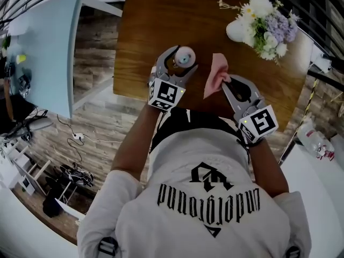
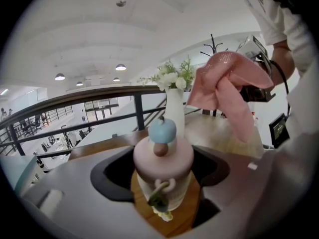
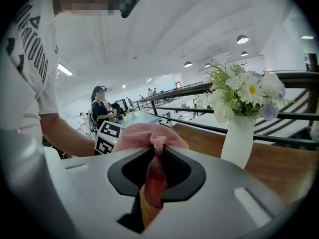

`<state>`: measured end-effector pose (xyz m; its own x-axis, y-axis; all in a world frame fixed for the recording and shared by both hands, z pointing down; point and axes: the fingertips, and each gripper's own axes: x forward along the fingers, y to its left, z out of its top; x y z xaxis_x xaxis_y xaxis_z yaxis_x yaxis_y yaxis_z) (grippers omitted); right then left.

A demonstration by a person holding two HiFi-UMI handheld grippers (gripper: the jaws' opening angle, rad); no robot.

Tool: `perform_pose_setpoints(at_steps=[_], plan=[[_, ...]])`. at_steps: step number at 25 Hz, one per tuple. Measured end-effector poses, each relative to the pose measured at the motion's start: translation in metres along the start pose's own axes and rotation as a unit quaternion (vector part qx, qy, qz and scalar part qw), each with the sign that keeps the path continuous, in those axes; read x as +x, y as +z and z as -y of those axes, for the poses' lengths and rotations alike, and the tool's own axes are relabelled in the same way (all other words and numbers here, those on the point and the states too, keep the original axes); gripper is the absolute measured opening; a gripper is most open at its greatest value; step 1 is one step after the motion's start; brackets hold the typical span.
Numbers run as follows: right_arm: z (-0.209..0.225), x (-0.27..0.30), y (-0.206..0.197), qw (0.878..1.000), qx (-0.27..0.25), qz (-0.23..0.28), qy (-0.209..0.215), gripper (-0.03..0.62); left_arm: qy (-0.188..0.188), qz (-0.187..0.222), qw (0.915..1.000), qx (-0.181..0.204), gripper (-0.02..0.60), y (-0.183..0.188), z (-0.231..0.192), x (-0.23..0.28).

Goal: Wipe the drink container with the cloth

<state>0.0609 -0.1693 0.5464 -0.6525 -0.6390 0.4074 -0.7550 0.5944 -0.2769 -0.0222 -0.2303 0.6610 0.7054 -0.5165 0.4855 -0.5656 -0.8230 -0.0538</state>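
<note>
The drink container (image 1: 184, 56) is a small pale bottle with a pink lid and a blue knob, standing on the wooden table (image 1: 150, 26). My left gripper (image 1: 181, 61) is shut on it, a jaw on either side of the body (image 2: 163, 176). A pink cloth (image 1: 216, 74) hangs bunched from my right gripper (image 1: 225, 81), which is shut on it just right of the container, apart from it. In the right gripper view the cloth (image 3: 155, 156) is pinched between the jaws and spills over their tips. In the left gripper view the cloth (image 2: 225, 83) hangs at upper right, above the table.
A white vase of flowers (image 1: 262, 23) stands at the table's far right, beyond the right gripper, as the right gripper view also has the vase (image 3: 240, 138). The table's near edge (image 1: 129, 98) runs just below the grippers. A black railing (image 2: 75, 101) lies beyond the table.
</note>
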Motion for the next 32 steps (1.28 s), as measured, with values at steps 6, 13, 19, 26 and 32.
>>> perform_pose_setpoints(at_steps=[6, 13, 19, 26, 32], plan=[[-0.01, -0.003, 0.006, 1.0, -0.007, 0.009, -0.004, 0.046, -0.008, 0.017, 0.9998, 0.004, 0.385, 0.026, -0.001, -0.023], [-0.041, -0.007, 0.029, 0.999, -0.025, 0.038, -0.003, 0.046, -0.038, 0.066, 0.9969, 0.016, 0.385, 0.093, -0.001, -0.077], [-0.075, -0.017, 0.062, 0.996, -0.057, 0.072, -0.001, 0.046, -0.046, 0.104, 0.9935, -0.005, 0.385, 0.151, -0.004, -0.139], [-0.118, -0.037, 0.12, 0.986, -0.102, 0.134, 0.003, 0.046, -0.072, 0.134, 0.9883, 0.001, 0.385, 0.214, -0.001, -0.21], [-0.169, -0.058, 0.199, 0.967, -0.151, 0.198, 0.048, 0.046, -0.101, 0.155, 0.9827, 0.012, 0.385, 0.26, -0.003, -0.263]])
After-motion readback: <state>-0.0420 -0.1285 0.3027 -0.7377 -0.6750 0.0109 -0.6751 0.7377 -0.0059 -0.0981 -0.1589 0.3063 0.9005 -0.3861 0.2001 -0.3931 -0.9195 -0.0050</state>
